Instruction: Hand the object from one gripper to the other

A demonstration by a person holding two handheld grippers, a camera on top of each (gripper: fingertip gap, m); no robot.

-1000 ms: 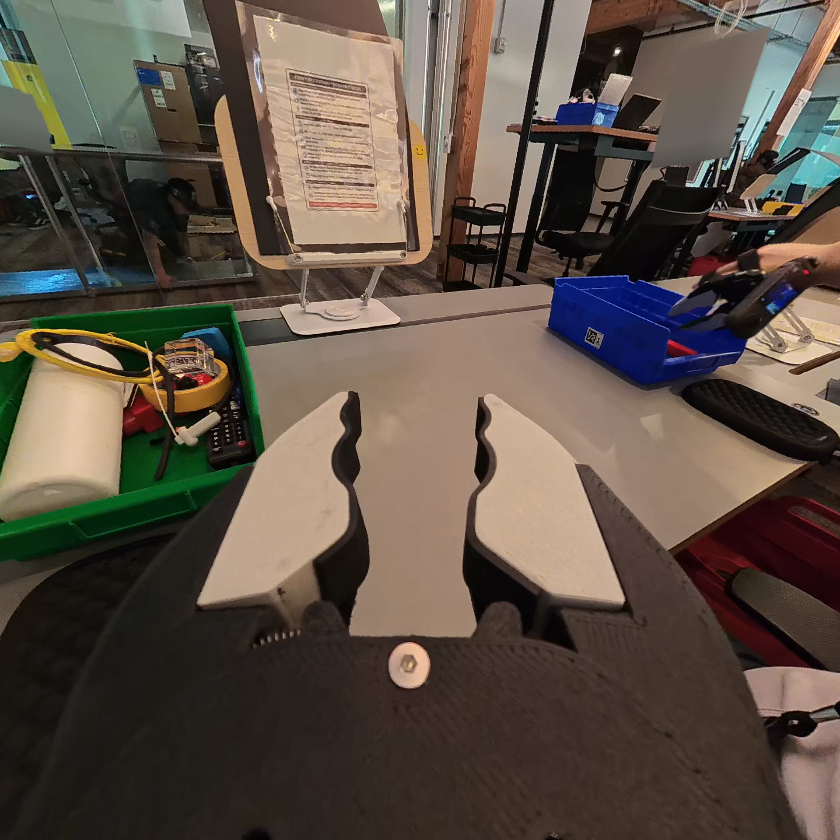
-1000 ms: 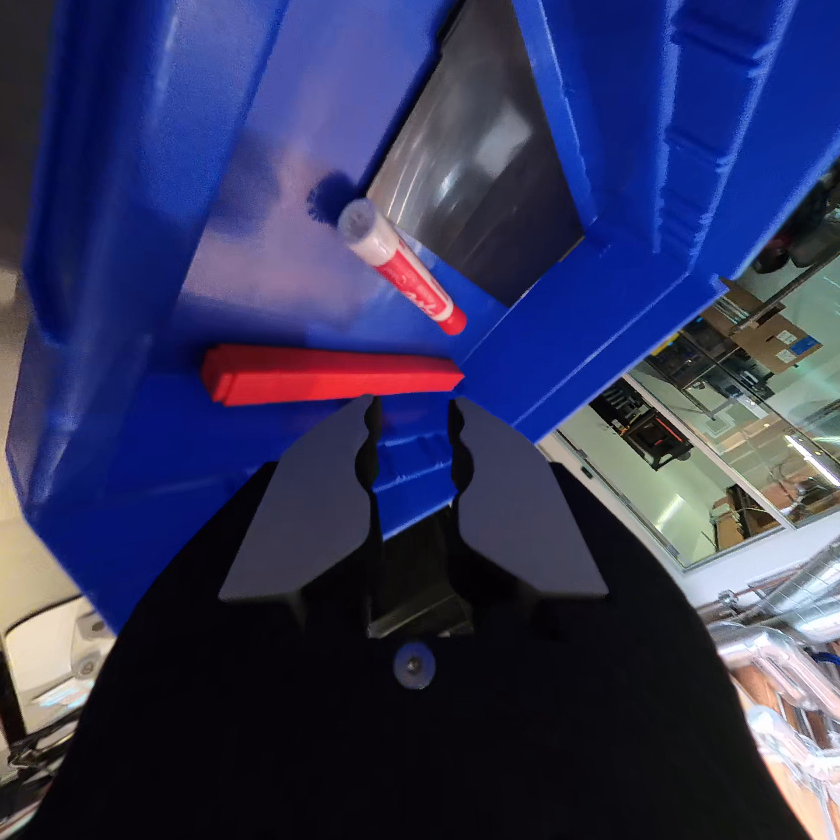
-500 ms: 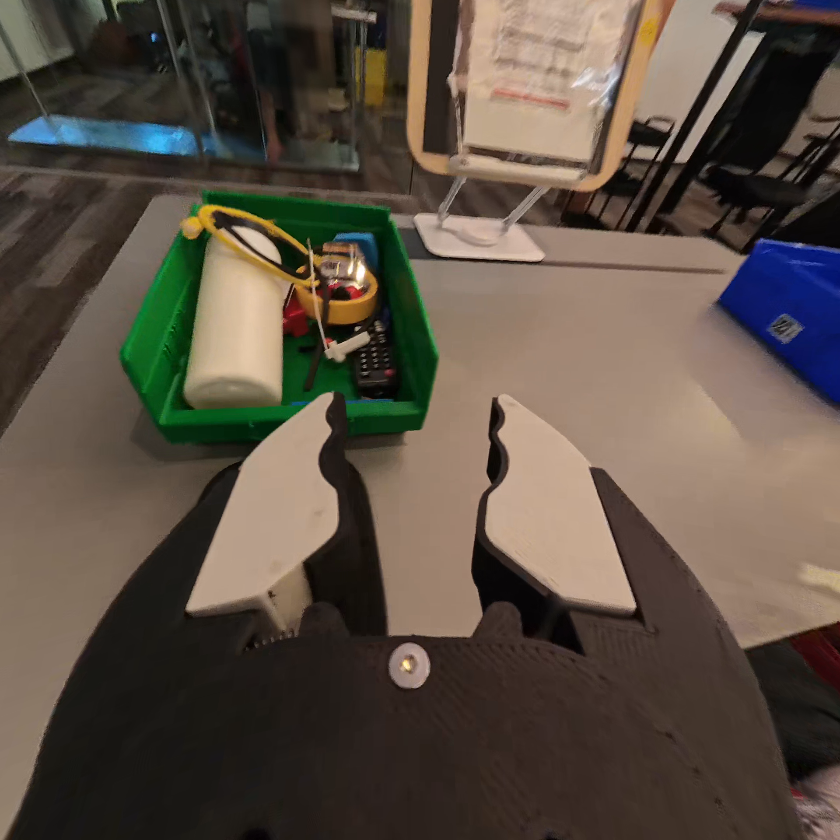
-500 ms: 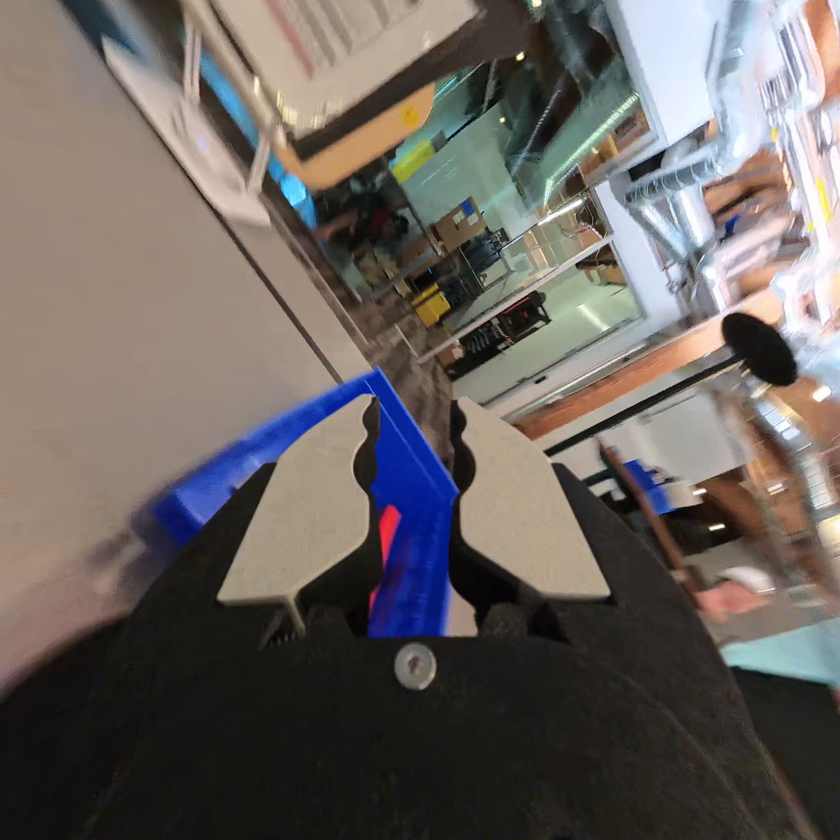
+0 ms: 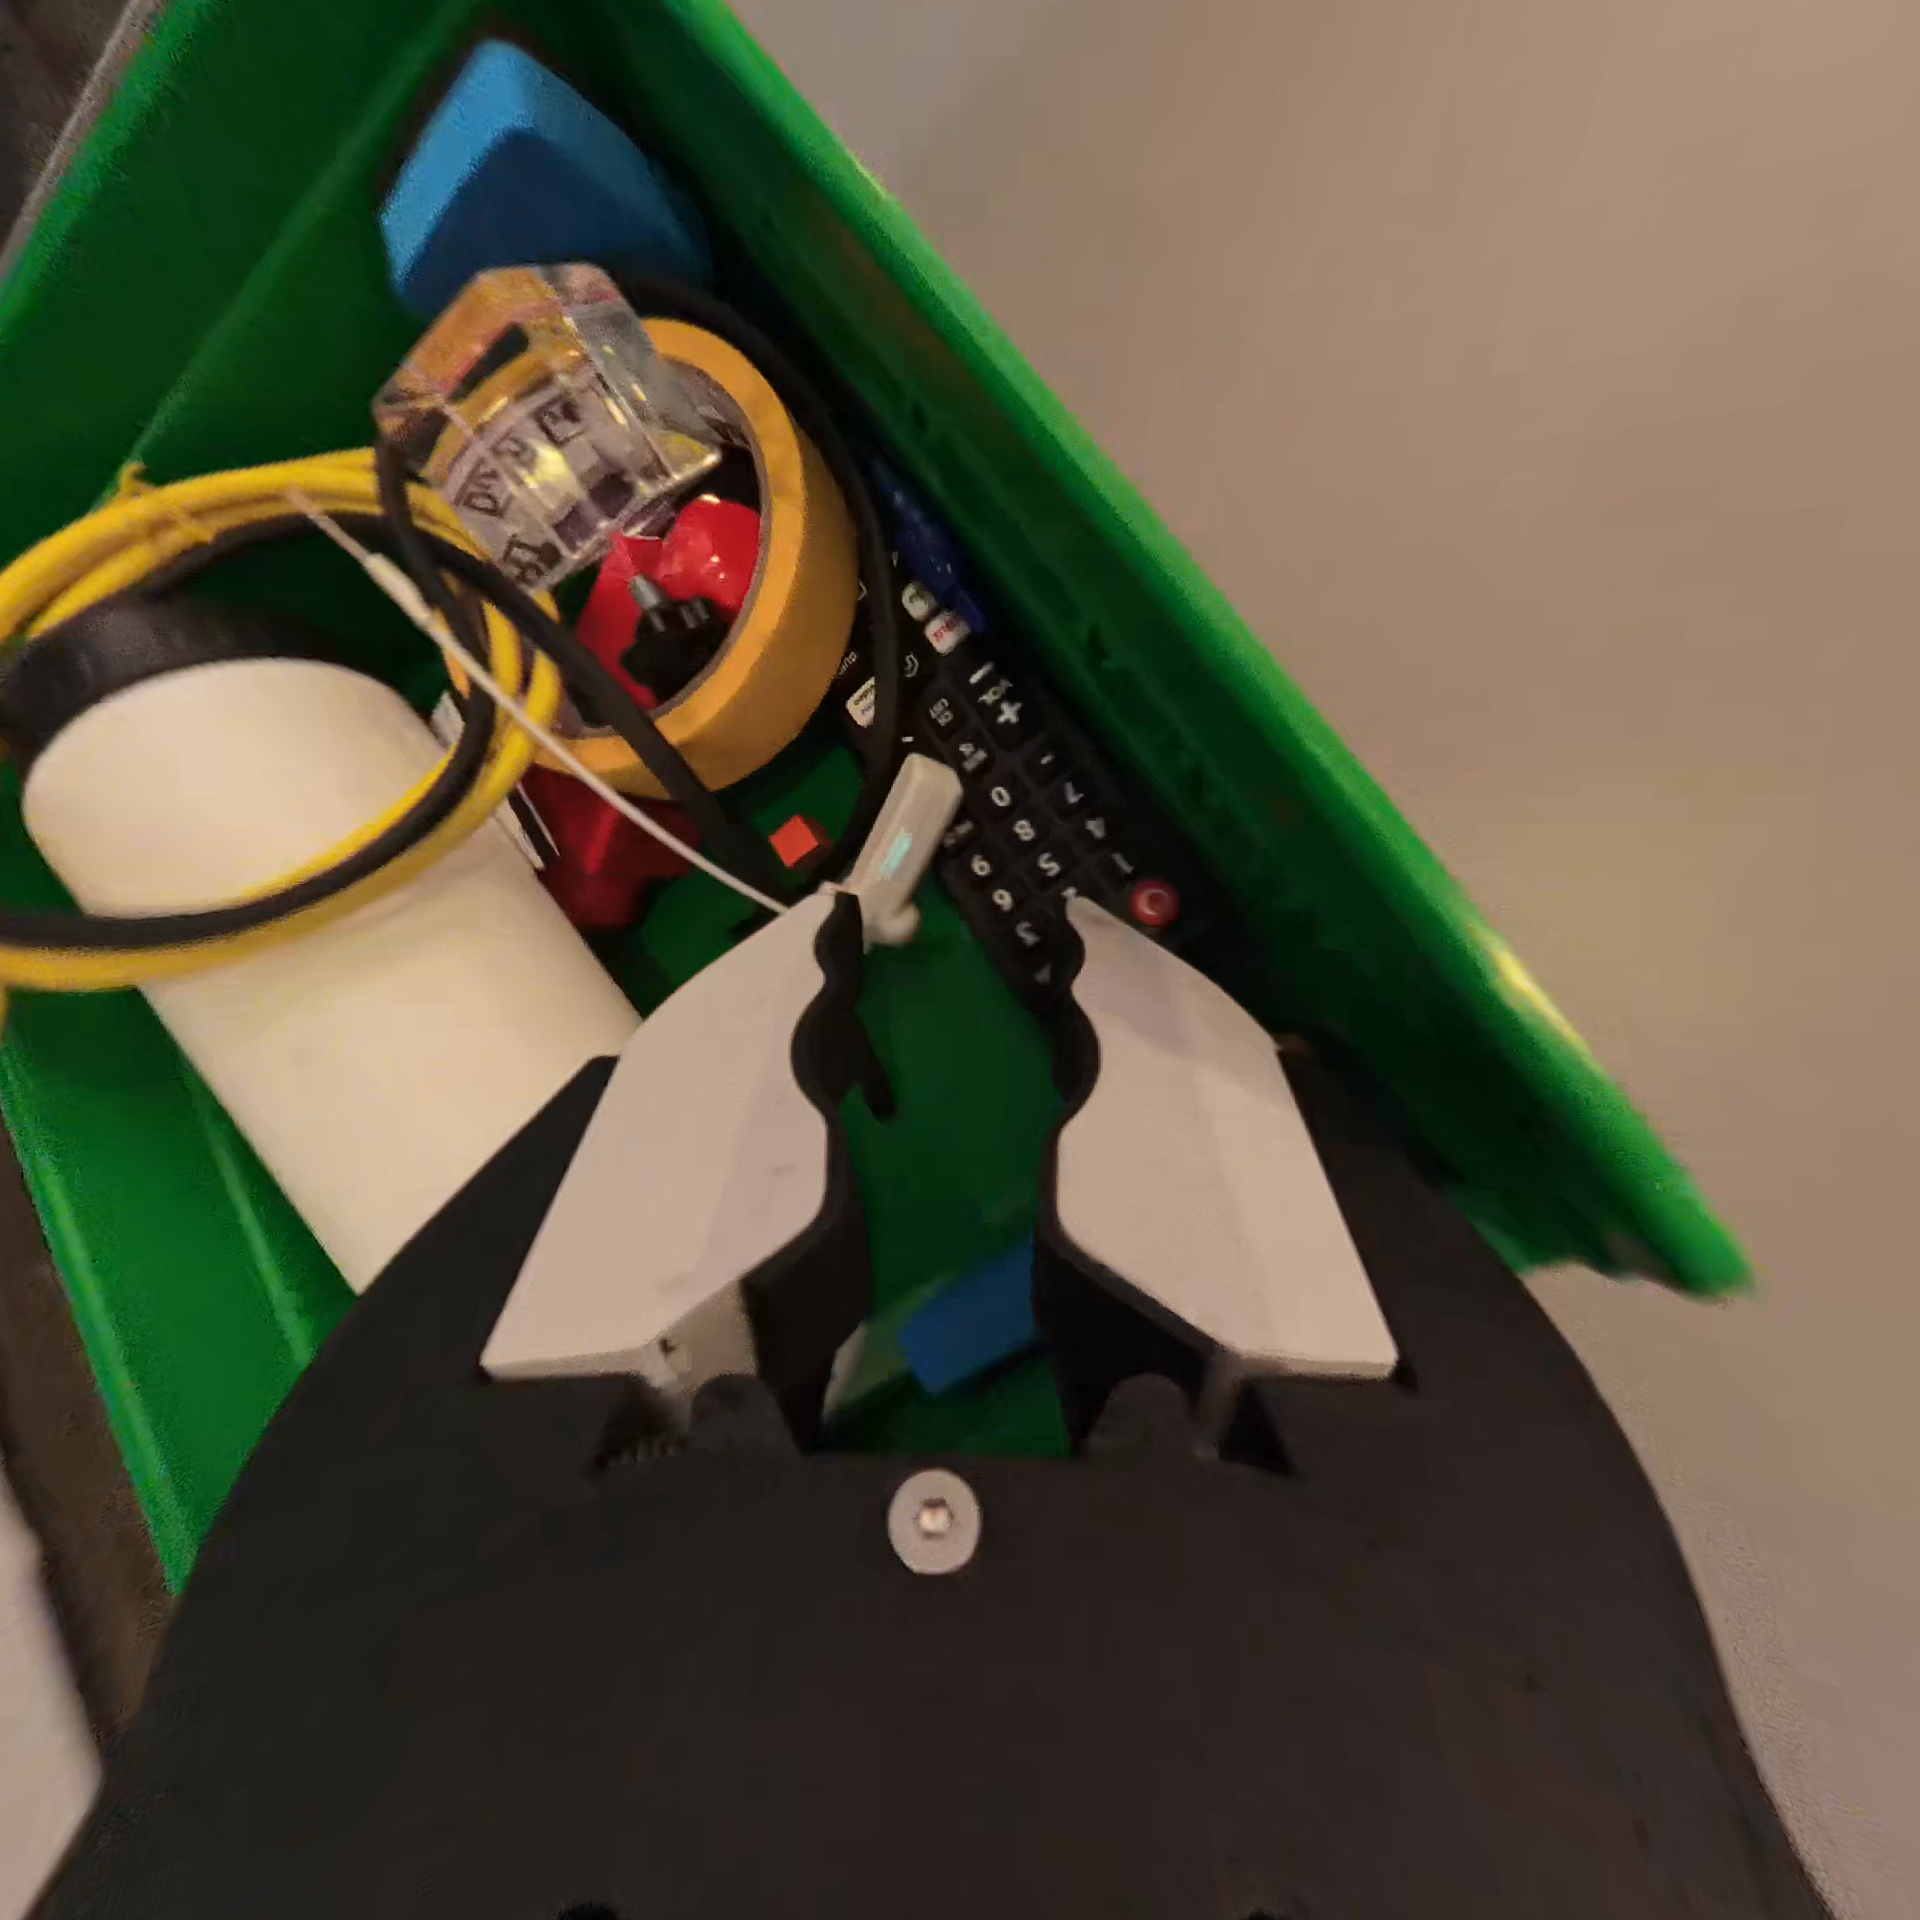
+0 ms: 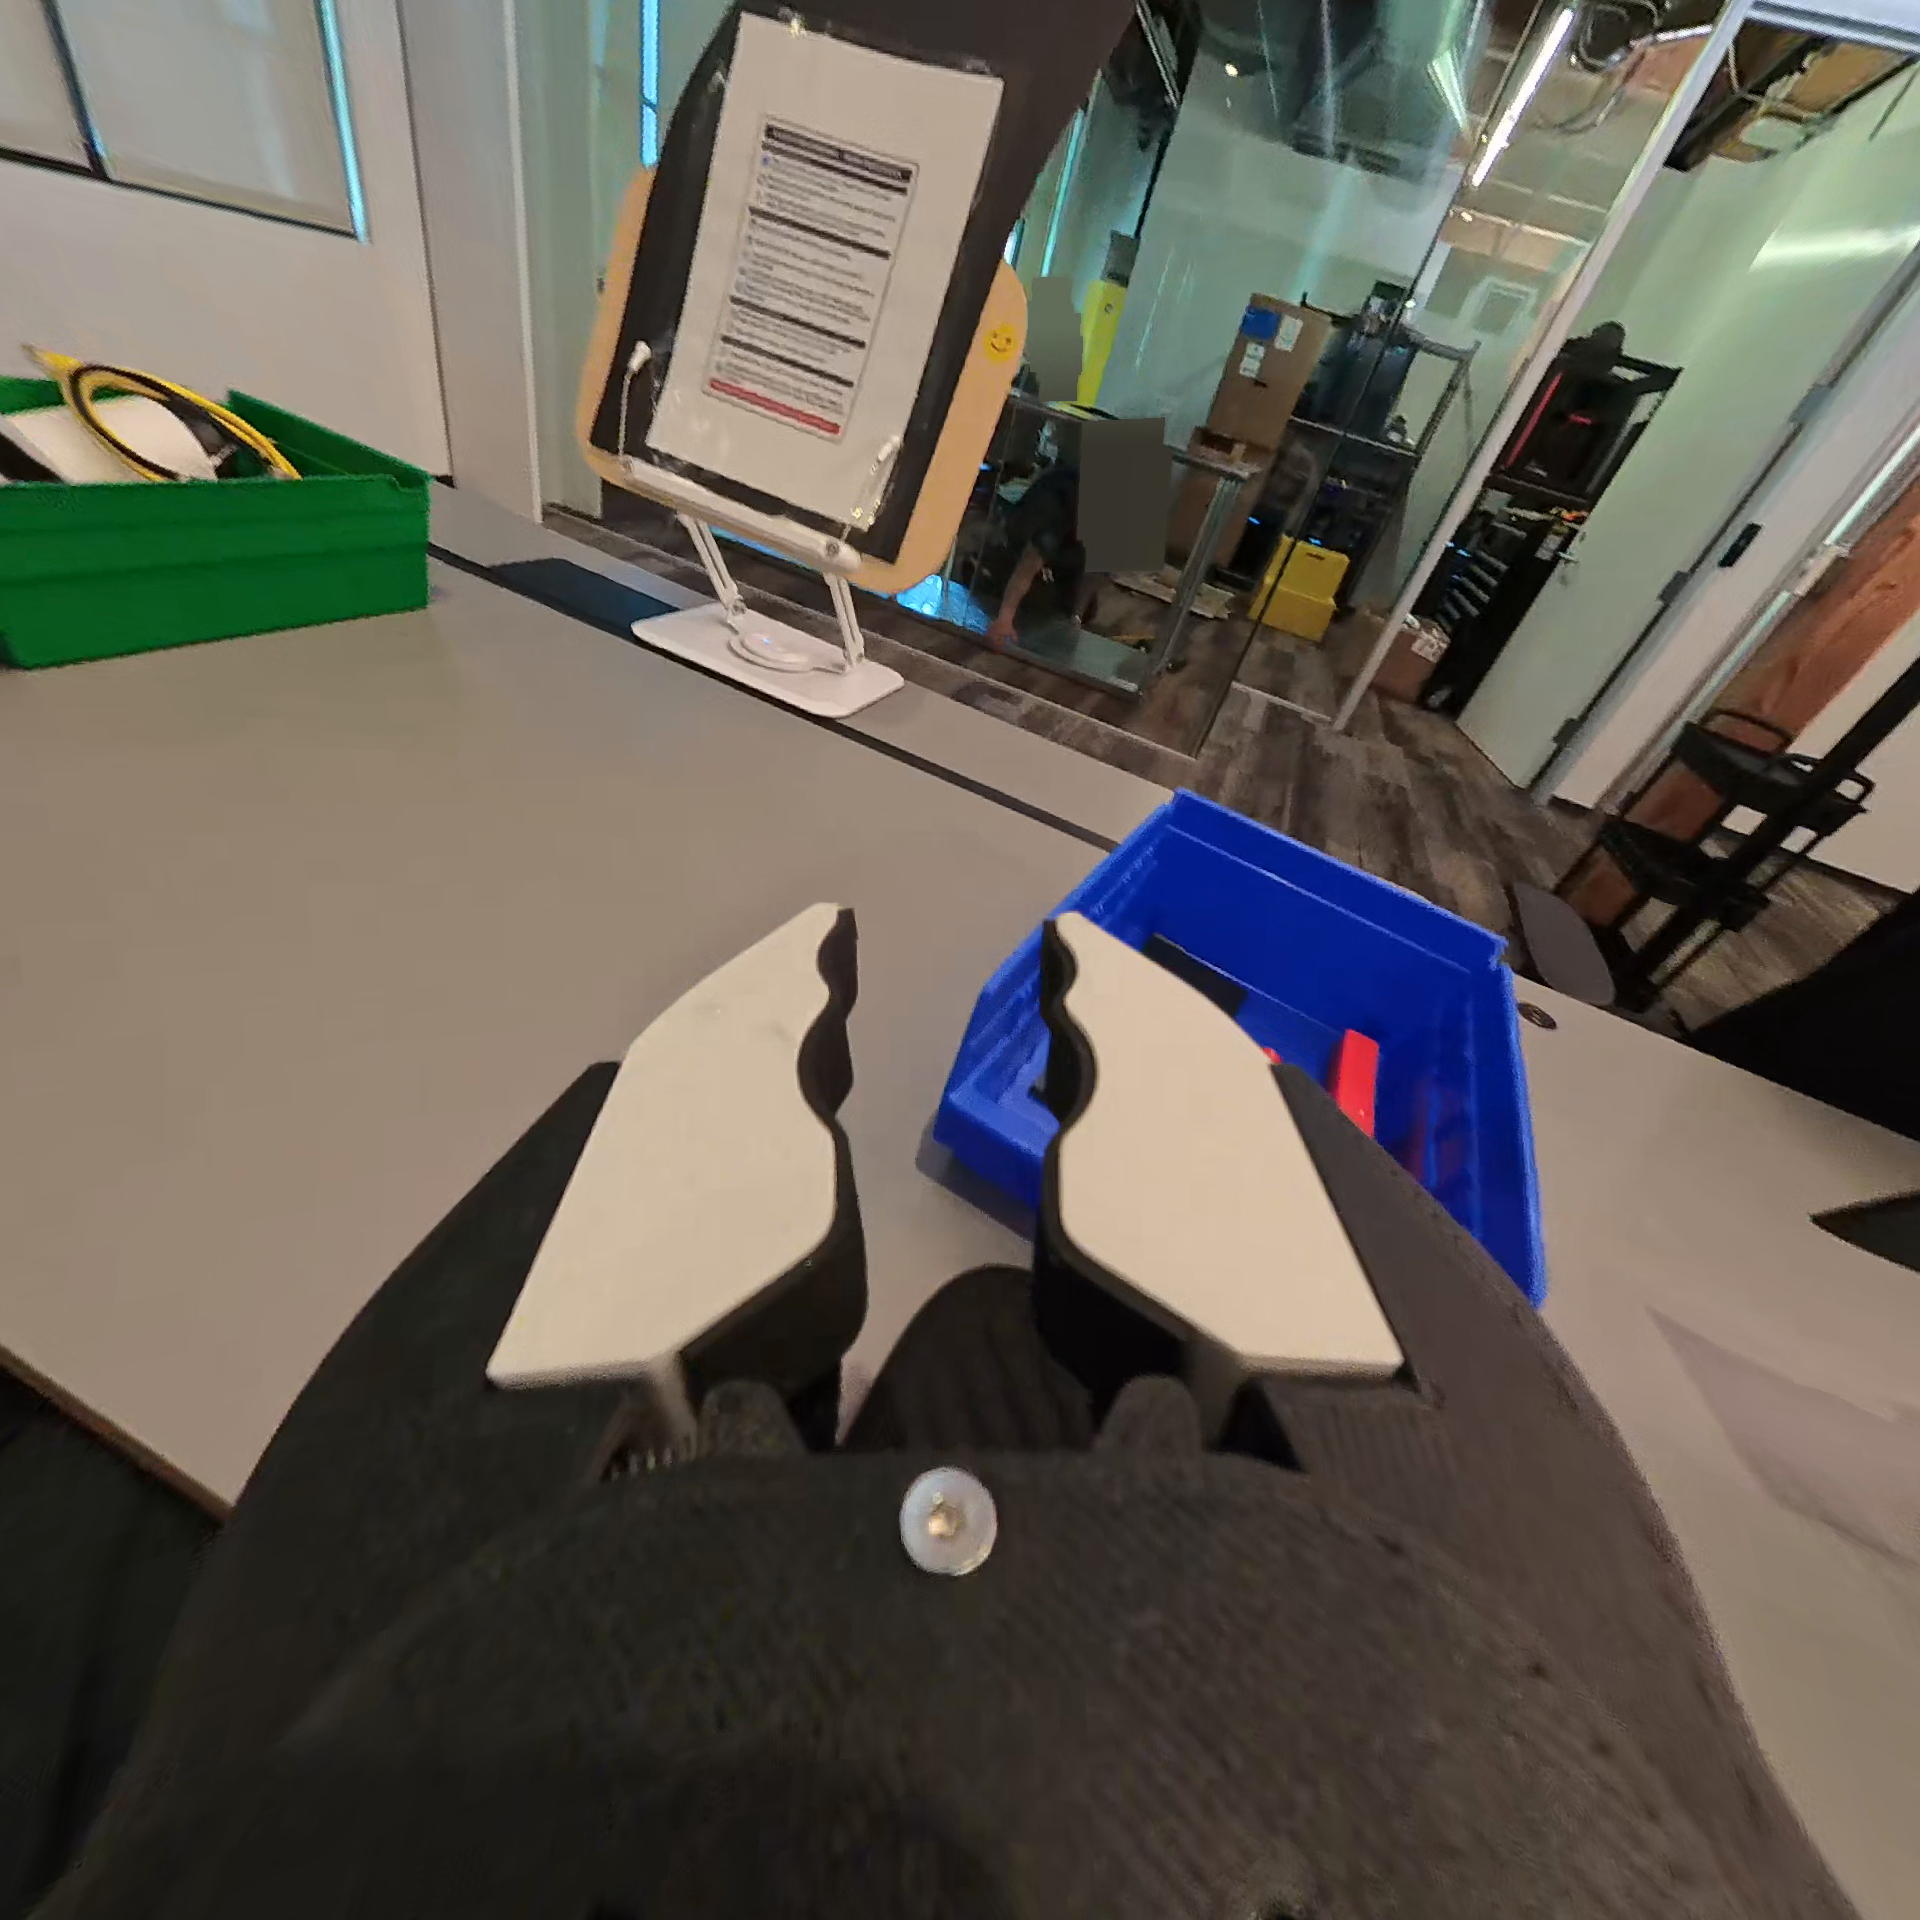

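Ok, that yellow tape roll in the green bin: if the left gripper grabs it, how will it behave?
The yellow tape roll looks stiff, so it should hold shape in the open left gripper. A clear block rests on it and would probably slide off. Black cable crosses it, so it may snag.

The green bin and blue bin look like smooth, slightly glossy plastic, the table is matt grey, the yellow tape roll looks papery, the clear block glassy, and both grippers' bodies show rough, layered black plastic with matt pale fingers.
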